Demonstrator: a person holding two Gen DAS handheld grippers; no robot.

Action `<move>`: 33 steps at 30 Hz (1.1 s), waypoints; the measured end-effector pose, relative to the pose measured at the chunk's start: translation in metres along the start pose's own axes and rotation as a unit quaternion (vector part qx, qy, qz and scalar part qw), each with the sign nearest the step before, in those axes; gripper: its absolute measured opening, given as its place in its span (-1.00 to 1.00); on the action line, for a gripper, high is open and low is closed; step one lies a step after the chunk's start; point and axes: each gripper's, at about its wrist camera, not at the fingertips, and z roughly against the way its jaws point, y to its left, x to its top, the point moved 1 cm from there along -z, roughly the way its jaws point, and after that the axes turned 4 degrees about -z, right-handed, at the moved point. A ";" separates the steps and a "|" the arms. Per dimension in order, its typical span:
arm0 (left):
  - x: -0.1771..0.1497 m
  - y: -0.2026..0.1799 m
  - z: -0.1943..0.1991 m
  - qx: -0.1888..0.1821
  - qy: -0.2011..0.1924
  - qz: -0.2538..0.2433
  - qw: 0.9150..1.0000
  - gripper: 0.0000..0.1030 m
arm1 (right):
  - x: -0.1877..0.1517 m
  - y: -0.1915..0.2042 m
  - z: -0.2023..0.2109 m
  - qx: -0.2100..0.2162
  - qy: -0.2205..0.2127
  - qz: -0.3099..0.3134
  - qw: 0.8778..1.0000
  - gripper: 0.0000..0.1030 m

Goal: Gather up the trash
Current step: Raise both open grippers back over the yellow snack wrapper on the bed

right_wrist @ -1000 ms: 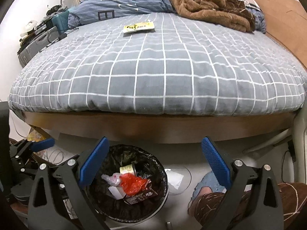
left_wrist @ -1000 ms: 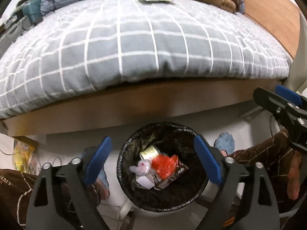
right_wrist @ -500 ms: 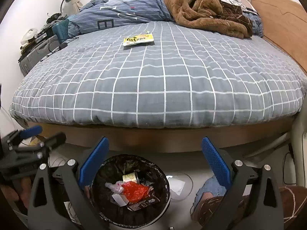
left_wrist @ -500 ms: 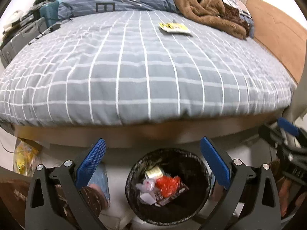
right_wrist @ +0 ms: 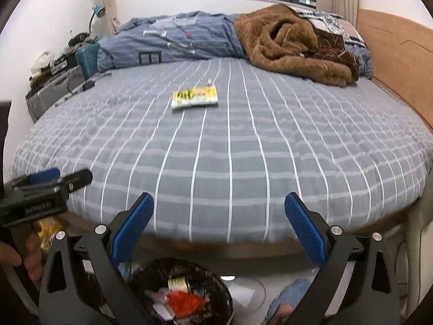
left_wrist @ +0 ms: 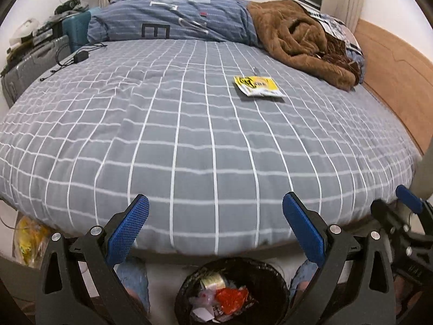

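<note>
A yellow and white wrapper (left_wrist: 257, 86) lies flat on the grey checked bed (left_wrist: 189, 140), far ahead; it also shows in the right wrist view (right_wrist: 194, 98). A black-lined trash bin (left_wrist: 232, 292) with red, white and yellow trash stands on the floor below the bed's edge, also in the right wrist view (right_wrist: 181, 295). My left gripper (left_wrist: 215, 233) is open and empty above the bin. My right gripper (right_wrist: 219, 235) is open and empty, to the right of the bin. Each gripper shows at the edge of the other's view.
A brown fleece blanket (left_wrist: 300, 40) and a blue striped duvet (left_wrist: 173, 19) are heaped at the bed's far end. A wooden headboard (left_wrist: 392, 65) runs along the right. Suitcases and clutter (left_wrist: 35, 57) stand at the far left. Blue slippers (left_wrist: 135, 279) are beside the bin.
Both grippers have risen and tilted up from the bin toward the bed top. The wrapper now sits nearer the middle of both views. Both stay open.
</note>
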 end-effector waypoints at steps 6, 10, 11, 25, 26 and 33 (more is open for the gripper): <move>0.027 0.008 -0.008 0.004 -0.015 0.012 1.000 0.89 | 0.036 -0.001 -0.019 0.007 -0.015 -0.017 1.000 0.81; 0.048 0.014 -0.013 0.008 -0.025 0.014 1.000 0.88 | 0.055 0.001 -0.030 0.010 -0.021 -0.017 1.000 0.81; 0.054 0.016 -0.014 0.007 -0.028 0.015 0.999 0.88 | 0.061 0.002 -0.034 0.009 -0.023 -0.016 1.000 0.81; 0.104 0.042 -0.048 0.022 -0.037 0.016 0.999 0.88 | 0.111 0.032 -0.091 0.011 -0.035 0.021 0.999 0.81; 0.108 0.044 -0.050 0.024 -0.037 0.015 0.999 0.88 | 0.113 0.034 -0.095 0.012 -0.035 0.023 0.999 0.81; 0.134 0.056 -0.068 0.025 -0.038 0.013 0.999 0.88 | 0.130 0.037 -0.137 0.013 -0.012 0.010 1.000 0.81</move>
